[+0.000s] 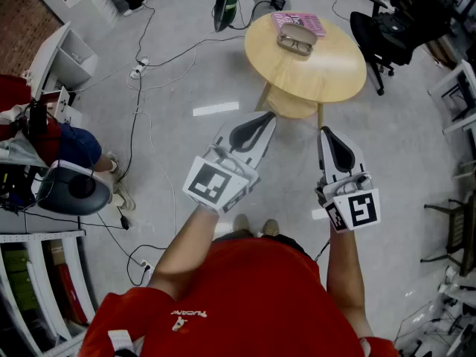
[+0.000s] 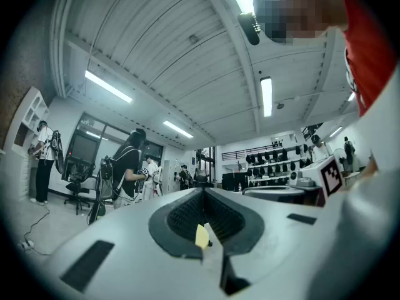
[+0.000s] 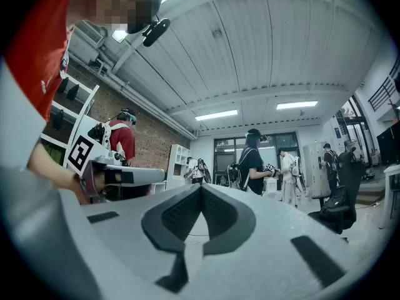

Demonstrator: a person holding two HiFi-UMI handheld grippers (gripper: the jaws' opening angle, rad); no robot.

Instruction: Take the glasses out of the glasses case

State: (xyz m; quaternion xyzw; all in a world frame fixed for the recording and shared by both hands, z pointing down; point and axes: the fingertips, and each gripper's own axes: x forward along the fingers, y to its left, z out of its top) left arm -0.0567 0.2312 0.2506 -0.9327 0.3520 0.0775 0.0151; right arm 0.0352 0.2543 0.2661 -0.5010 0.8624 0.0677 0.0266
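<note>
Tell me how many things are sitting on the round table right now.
2. A pink book lies at the table's far edge, and a glasses case overlaps the book's near side. Whatever is inside the case is too small to make out.

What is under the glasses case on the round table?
The glasses case lies partly on a flat pink item, with its near side over the wooden table. The pink item's part beneath the case is covered, so what it is stays unclear.
</note>
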